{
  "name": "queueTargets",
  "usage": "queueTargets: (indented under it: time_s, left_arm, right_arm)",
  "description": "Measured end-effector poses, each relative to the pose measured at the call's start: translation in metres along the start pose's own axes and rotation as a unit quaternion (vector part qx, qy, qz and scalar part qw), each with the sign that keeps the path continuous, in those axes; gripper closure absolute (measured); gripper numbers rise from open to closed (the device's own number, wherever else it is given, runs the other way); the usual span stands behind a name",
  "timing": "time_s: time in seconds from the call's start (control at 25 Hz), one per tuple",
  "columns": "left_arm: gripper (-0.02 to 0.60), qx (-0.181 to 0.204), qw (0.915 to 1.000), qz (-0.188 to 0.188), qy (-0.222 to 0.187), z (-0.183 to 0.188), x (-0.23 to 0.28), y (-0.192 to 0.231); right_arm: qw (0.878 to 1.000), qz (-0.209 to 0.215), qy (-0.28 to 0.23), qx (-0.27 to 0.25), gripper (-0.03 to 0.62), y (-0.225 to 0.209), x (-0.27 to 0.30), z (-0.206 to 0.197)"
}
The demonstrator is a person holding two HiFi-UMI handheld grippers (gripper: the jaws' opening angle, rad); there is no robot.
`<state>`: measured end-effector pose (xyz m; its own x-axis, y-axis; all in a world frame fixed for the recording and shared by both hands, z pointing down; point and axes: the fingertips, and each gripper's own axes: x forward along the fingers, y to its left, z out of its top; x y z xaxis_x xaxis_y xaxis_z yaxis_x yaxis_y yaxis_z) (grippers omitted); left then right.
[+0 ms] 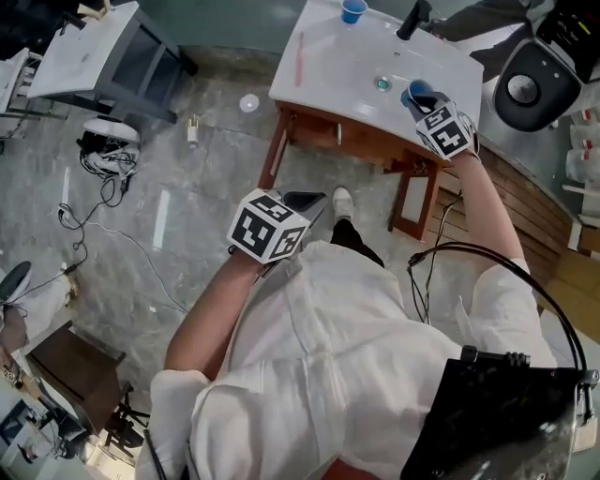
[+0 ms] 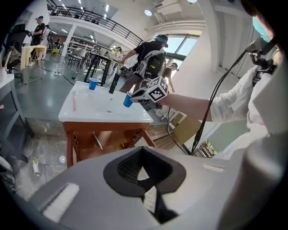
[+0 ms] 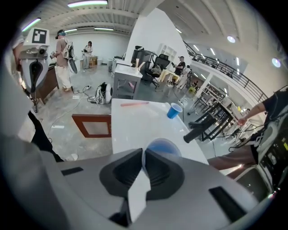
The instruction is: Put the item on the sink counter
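Fingers of the right gripper [image 3: 143,156] pinch the rim of a blue cup [image 3: 164,146] over the bench's [image 1: 328,58] near right corner; the left gripper [image 2: 143,151], off the bench, has its fingers together, empty.

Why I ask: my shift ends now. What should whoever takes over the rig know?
Right gripper: jaws shut on the rim of a blue cup, held over the sink counter.
Left gripper: jaws shut, empty, low in front of the counter.
Done: cup is at the counter. I can't tell if it touches the top.
Left: set it down and open the jaws.
A second cup stands at the far edge.
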<state>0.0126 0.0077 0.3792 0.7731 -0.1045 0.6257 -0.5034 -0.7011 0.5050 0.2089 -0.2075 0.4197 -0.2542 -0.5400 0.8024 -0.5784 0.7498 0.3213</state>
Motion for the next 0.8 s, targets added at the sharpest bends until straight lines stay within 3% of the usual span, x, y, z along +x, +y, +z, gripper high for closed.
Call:
queueTargets:
  time_s: [0.44,0.8]
  left_arm:
    - [0.577,0.003,0.9991,-0.023,0.036,-0.099,-0.039,-0.005]
    - [0.577,-0.017,0.9969,-0.050,0.059,-0.148,-0.019,-0.012]
  right_arm:
    - [1.000,0.023,-0.006,0.012,0.572,0.152,-0.011,0.013]
    - [0.999,0.038,0.015,0.015,0.572,0.232,0.041,-0.025]
